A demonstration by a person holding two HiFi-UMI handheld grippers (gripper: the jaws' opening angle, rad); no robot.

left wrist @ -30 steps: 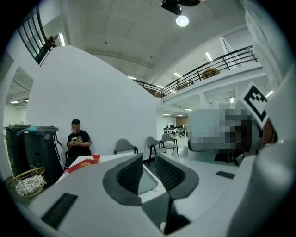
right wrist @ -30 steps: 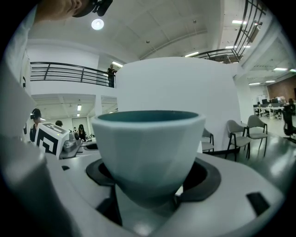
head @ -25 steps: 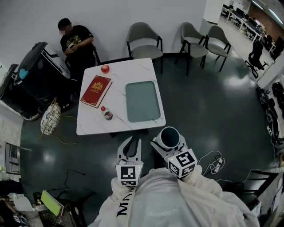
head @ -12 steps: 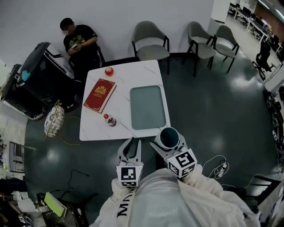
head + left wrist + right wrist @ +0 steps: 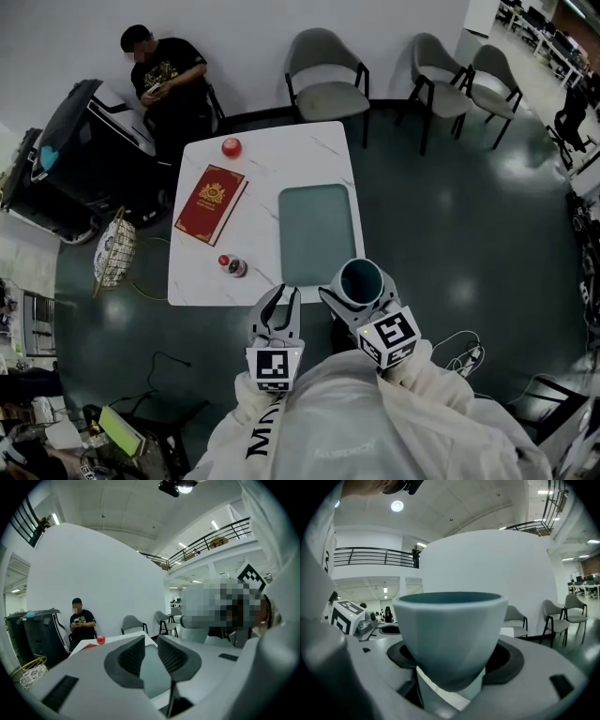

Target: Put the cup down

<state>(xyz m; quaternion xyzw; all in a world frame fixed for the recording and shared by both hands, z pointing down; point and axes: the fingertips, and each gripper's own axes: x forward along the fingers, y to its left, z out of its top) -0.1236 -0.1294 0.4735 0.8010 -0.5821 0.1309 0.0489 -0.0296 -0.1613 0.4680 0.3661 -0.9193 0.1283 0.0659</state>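
Pinched the pale cup (image 5: 450, 630) upright in the right claw (image 5: 449, 677), jaws pressed on its lower wall, dark teal inside facing up. Held it in the air by the near right corner of the white worktop (image 5: 262, 178), close to the grey-green tray (image 5: 317, 232), set on neither. Held the left claw (image 5: 151, 654) just beside it on the left, jaws spread a little with nothing between them, pointed towards the worktop's near edge.

Saw on the worktop, well apart from the cup: 1 red book (image 5: 211, 202) left of the tray, 1 red ball (image 5: 231, 147) near the far edge, 1 small jar (image 5: 231, 266) close to the near edge.

Saw 3 grey chairs (image 5: 323, 70) beyond the worktop along the wall, a seated person (image 5: 164, 75) at the far left, and a woven basket (image 5: 112, 253) on the dark floor (image 5: 450, 216) left of the worktop.
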